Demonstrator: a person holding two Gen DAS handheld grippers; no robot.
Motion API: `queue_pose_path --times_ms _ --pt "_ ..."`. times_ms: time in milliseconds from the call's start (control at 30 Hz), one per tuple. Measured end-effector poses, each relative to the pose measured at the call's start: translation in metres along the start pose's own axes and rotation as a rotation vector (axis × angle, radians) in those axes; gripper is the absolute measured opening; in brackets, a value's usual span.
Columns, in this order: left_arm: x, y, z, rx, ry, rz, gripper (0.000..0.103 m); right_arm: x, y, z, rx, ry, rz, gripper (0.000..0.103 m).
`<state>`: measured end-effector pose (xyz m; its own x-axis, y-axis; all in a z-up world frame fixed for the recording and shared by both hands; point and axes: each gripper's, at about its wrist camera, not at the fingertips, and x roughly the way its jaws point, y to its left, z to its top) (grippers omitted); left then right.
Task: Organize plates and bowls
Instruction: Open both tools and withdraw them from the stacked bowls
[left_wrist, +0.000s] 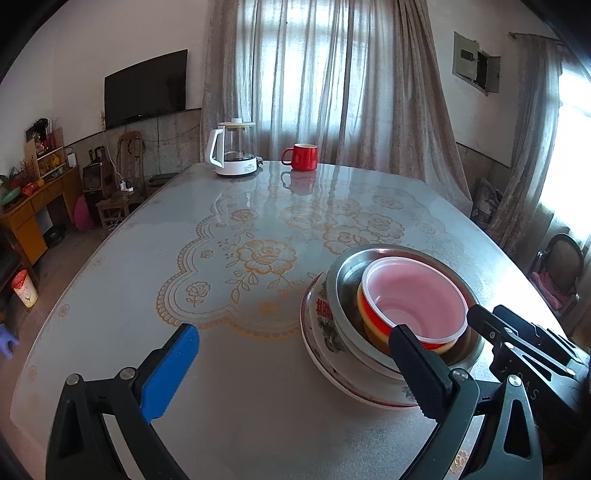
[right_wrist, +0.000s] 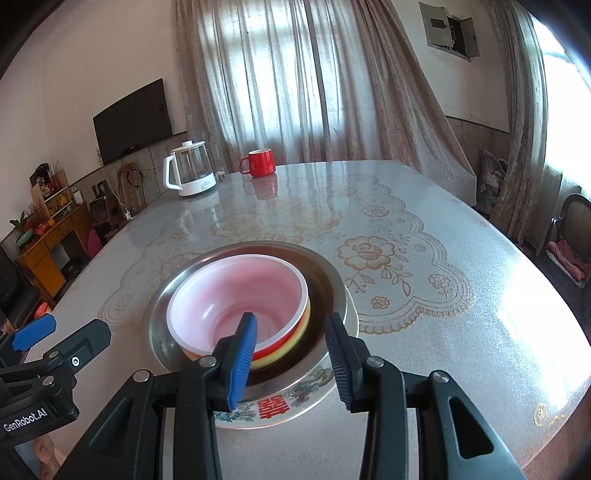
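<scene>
On the table stands one nested stack: a patterned plate (left_wrist: 325, 332) (right_wrist: 273, 406) at the bottom, a steel bowl (left_wrist: 347, 280) (right_wrist: 332, 280) on it, then a yellow bowl (left_wrist: 373, 328) (right_wrist: 295, 339), and a red plastic bowl (left_wrist: 417, 291) (right_wrist: 236, 295) with a pale inside on top. My right gripper (right_wrist: 291, 356) (left_wrist: 495, 319) is open; its blue pad is inside the red bowl and its black finger is over the steel bowl, with a gap showing beside the bowl walls. My left gripper (left_wrist: 295, 369) (right_wrist: 59, 336) stands wide open to the left of the stack, holding nothing.
A white and glass kettle (left_wrist: 232, 151) (right_wrist: 188, 173) and a red mug (left_wrist: 301, 157) (right_wrist: 260, 162) sit at the table's far edge. The table (left_wrist: 221, 295) carries a lace-pattern cover. A chair (left_wrist: 561, 269) stands off its right side.
</scene>
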<state>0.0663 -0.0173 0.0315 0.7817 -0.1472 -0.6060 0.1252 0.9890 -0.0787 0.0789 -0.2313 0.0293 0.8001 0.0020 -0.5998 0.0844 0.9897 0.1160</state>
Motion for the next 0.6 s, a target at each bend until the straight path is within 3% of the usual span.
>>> queue_pose_path --times_ms 600 --pt "0.0026 0.0059 0.0007 -0.014 -0.007 0.024 0.103 -0.0036 -0.0045 0.0018 0.006 -0.013 -0.004 0.038"
